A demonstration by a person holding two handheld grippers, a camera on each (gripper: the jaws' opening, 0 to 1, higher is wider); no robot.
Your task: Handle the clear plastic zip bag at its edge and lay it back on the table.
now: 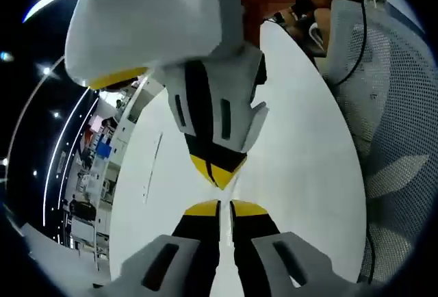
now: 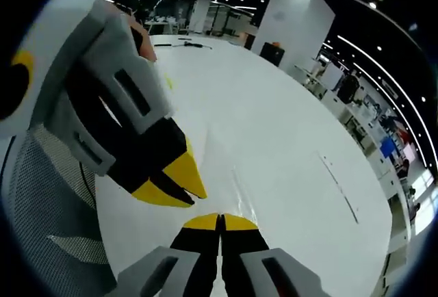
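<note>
The clear plastic zip bag (image 2: 274, 174) lies flat on the white table (image 2: 226, 85) and is barely visible. Its thin zip line (image 2: 339, 187) shows at the right, and again as a faint line (image 1: 154, 167) in the left gripper view. A shiny crease (image 2: 237, 187) in the film runs down to my right gripper (image 2: 220, 220), whose yellow-tipped jaws are shut on the bag's near edge. My left gripper (image 1: 219, 206) is also shut, tip to tip with the right gripper (image 1: 215, 174), pinching the same edge. From the left of the right gripper view, the left gripper (image 2: 191, 191) reaches in.
A grey mesh office chair (image 1: 404, 105) stands at the table's edge, and also appears in the right gripper view (image 2: 48, 194). Cables and small items (image 2: 181, 44) lie at the table's far end. A person (image 1: 321, 9) sits beyond the table. Office desks and shelving (image 2: 390, 146) stand behind.
</note>
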